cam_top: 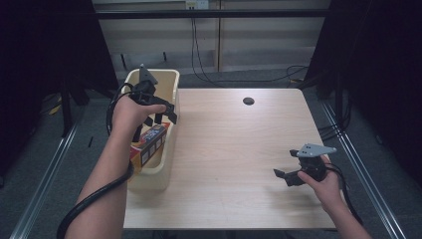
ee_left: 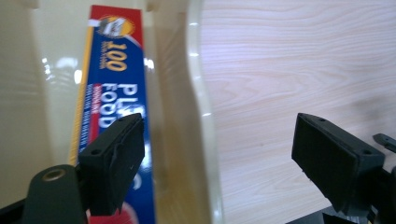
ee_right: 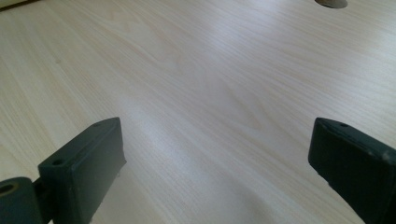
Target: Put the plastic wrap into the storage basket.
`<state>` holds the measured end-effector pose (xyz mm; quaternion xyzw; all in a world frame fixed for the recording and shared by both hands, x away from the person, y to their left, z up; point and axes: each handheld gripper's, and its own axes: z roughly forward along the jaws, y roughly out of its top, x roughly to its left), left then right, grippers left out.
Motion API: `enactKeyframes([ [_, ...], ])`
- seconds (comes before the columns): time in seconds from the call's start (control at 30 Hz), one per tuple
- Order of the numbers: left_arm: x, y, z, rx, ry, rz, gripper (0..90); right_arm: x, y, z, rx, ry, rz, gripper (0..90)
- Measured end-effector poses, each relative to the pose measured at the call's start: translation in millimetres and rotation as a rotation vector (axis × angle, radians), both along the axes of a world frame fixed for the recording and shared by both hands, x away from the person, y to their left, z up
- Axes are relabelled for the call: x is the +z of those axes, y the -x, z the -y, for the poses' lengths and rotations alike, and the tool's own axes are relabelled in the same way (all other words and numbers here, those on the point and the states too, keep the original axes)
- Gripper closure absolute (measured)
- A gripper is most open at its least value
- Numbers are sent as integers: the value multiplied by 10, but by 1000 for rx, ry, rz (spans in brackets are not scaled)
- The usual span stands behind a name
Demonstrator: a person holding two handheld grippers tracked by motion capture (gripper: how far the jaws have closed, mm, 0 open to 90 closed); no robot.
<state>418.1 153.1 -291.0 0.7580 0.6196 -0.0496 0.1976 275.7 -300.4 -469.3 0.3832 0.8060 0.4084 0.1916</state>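
Over bin (cam_top: 169,79) — left gripper (cam_top: 161,117) jaws apart, empty

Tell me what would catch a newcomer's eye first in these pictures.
Most striking is the red and blue food wrap box leaning inside the cream bin at the table's left edge, with the left tool open just above it. On the bare wooden table, the right tool rests open near the front right corner.
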Motion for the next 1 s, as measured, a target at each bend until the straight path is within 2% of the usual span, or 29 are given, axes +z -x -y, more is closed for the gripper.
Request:
enactKeyframes([
  [0.1, -11, 1, 82, -19, -7, 17, 170, 0, -10, -15, 8, 7, 5, 35],
  [0.5, -26, 27, 392, -89, 15, 40, 163, 0, -33, -54, 25, -1, 0, 35],
  [0.67, -45, 30, 487, -115, 19, 63, 164, 0, -32, -60, 25, -3, 2, 35],
  [0.93, -177, 43, 661, -148, 36, 59, 163, 3, -32, -57, 21, -4, 5, 35],
  [1.0, -206, 46, 700, -163, 22, 62, 165, 2, -32, -58, 23, -5, 2, 35],
])
